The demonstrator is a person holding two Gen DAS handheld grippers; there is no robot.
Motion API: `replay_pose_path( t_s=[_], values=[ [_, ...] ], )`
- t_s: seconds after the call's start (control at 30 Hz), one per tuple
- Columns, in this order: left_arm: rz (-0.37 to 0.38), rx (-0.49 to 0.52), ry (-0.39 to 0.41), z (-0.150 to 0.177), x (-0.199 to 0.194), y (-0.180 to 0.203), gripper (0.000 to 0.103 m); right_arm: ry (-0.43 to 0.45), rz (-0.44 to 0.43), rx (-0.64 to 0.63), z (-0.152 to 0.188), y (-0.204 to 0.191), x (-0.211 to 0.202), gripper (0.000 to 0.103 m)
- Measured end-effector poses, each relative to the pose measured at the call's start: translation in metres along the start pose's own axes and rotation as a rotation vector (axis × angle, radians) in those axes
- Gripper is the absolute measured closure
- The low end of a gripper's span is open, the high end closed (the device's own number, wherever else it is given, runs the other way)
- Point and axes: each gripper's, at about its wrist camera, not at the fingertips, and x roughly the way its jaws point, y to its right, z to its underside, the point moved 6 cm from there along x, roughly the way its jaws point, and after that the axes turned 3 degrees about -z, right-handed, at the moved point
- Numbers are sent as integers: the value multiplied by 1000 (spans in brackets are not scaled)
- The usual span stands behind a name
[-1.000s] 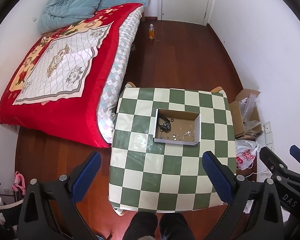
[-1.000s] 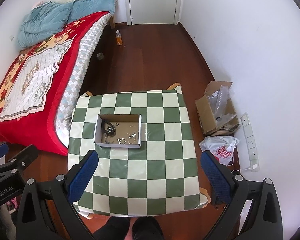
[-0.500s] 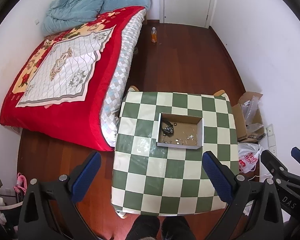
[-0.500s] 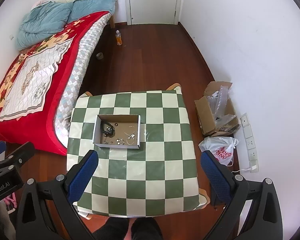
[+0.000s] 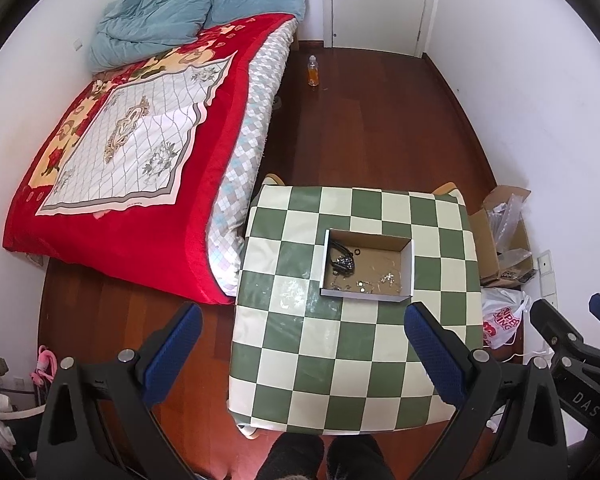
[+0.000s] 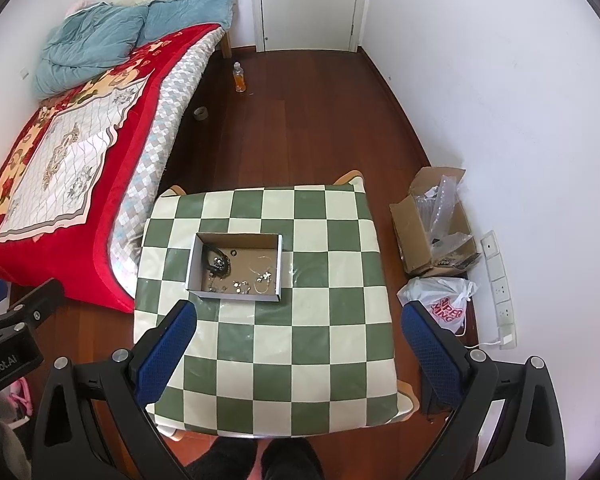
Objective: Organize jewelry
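Left wrist view | both grippers, left gripper [image 5: 300,336] and right gripper [image 6: 298,330], hanging wide open, empty | jewelry [image 5: 360,276] sitting in cardboard box [image 5: 408,268] mid-table | I'd be lowering slowly, pinching one piece.

Cardboard tray [image 6: 277,258] sits on the checkered table [image 6: 300,340], jewelry [image 6: 236,272] inside. Bed [image 6: 60,168] left of table; open carton [image 6: 416,232] and plastic bag [image 6: 440,304] right, on floor.

Jewelry [image 5: 362,270] pieces too small to tell apart; feet [image 6: 256,460] cut off.
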Motion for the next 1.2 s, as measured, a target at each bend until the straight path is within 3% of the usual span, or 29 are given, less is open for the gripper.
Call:
replay_pose_path(
  t_s=[1.2],
  values=[
    [-7,-2,9,-11,8,-1,0,5,-5,14,-13,-5,2,0]
  ],
)
